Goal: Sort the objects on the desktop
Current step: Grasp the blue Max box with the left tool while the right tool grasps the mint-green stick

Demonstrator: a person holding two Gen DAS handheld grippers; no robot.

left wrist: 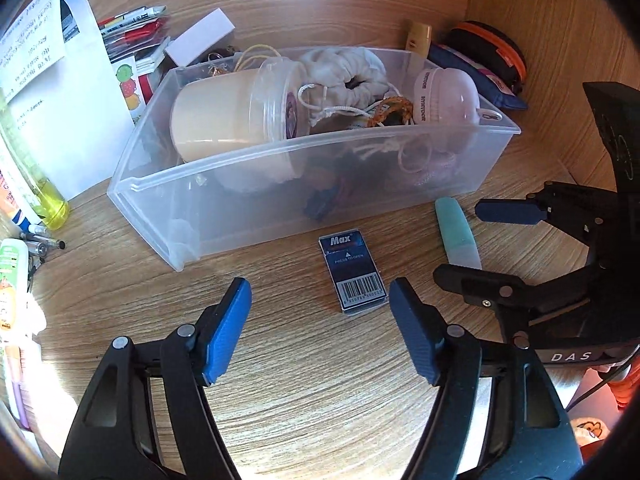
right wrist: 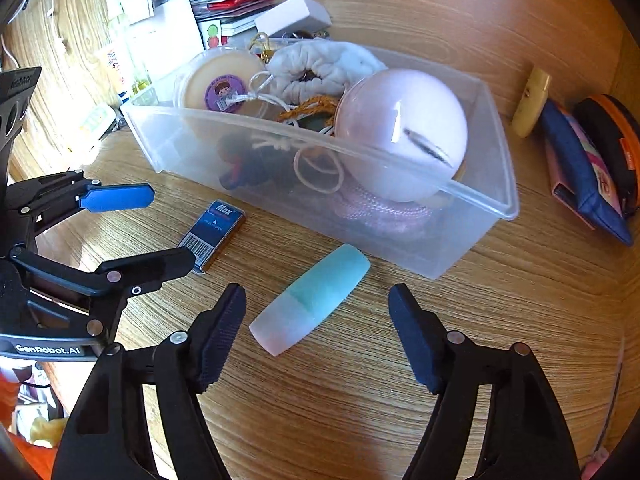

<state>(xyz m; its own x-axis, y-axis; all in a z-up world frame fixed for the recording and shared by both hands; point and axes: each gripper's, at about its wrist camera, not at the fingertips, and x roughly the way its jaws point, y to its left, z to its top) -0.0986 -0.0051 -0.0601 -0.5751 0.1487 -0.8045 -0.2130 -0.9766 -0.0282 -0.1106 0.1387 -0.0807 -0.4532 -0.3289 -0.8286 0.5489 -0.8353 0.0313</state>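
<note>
1. Staple box [left wrist: 354,276] flat on the desk [left wrist: 320,400], just in front of the clear bin [left wrist: 168,216].
2. Teal tube [right wrist: 310,300] lies beside it, also before the bin.
3. Left gripper [left wrist: 320,332] jaws apart, empty, above the box.
4. Right gripper [right wrist: 318,336] jaws apart, straddling the tube, pads not touching.

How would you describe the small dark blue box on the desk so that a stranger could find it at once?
Start at the clear plastic bin full of odds and ends on the wooden desk. Just in front of its long wall lies a small dark blue box, flat on the wood. Unlike the pale green tube beside it, it is rectangular, with "Max" and a barcode printed on it.
</note>
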